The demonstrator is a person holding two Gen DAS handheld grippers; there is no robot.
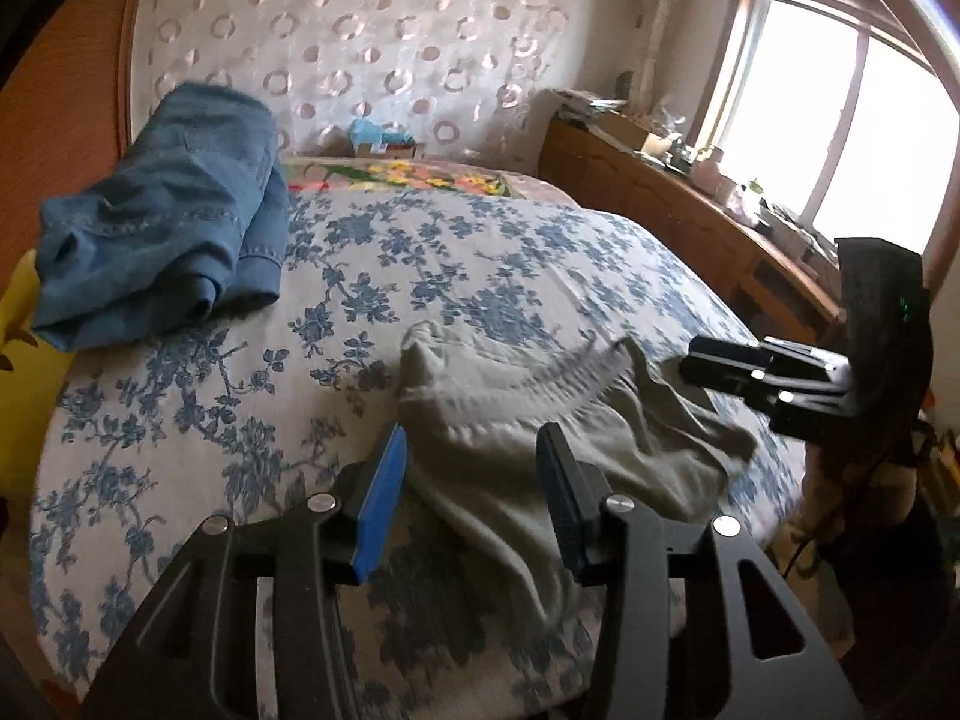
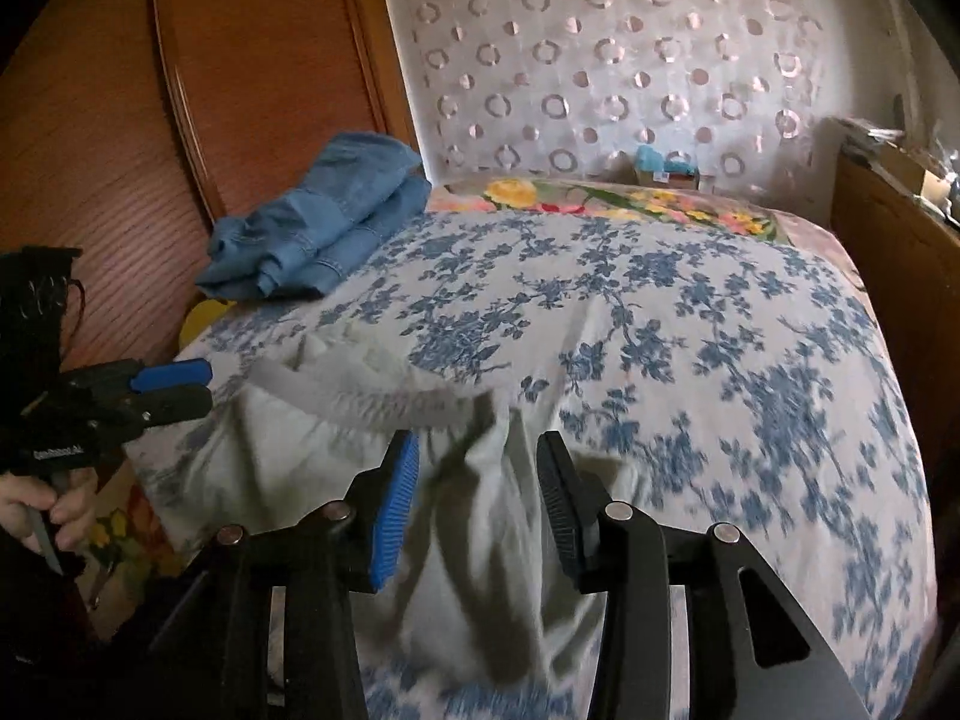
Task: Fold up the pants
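- Left gripper: jaws wide, nothing held, poised over the near-left part of the grey pants; blue pad on one finger, dark pad on the other.
- Right gripper: jaws likewise wide and empty, poised above the waistband end of the same garment.
- Grey pants: crumpled and unfolded on the floral bedspread near its front edge, elastic waistband toward the headboard side, cloth bunched in loose ridges; blurred in both views.
- Folded blue jeans: stacked at the far-left corner, well apart from the grey pair.
- Step in hand, as judged: opening stage, approach for a first grasp; no fold made yet.
- Next move, as judged: closing each gripper on an opposite waistband corner, then lifting and spreading the cloth flat before any fold.
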